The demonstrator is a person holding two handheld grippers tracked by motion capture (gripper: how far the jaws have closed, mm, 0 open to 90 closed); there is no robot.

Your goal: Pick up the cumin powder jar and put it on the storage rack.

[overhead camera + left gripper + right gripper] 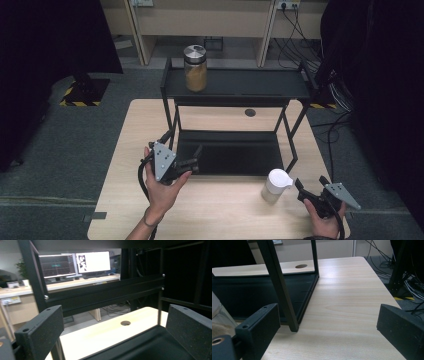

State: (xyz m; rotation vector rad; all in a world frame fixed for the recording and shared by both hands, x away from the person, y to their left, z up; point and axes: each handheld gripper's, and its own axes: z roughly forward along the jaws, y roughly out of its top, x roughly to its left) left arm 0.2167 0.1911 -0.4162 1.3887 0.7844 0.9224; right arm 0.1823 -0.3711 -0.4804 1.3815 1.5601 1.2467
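The white-lidded jar (275, 185) stands on the wooden table (220, 215), just to the left of the right gripper (306, 192) and not touching it; in the right gripper view its glass wall (218, 315) shows beyond the left jaw. That gripper's jaws are spread wide with nothing between them, a leg of the black rack (279, 285) ahead of them. The left gripper (192, 161) is released too, jaws apart and empty, pointing into the rack's lower tray (150, 345). Far beyond both, a silver-lidded jar (195, 68) stands on the rack's top shelf (250, 86).
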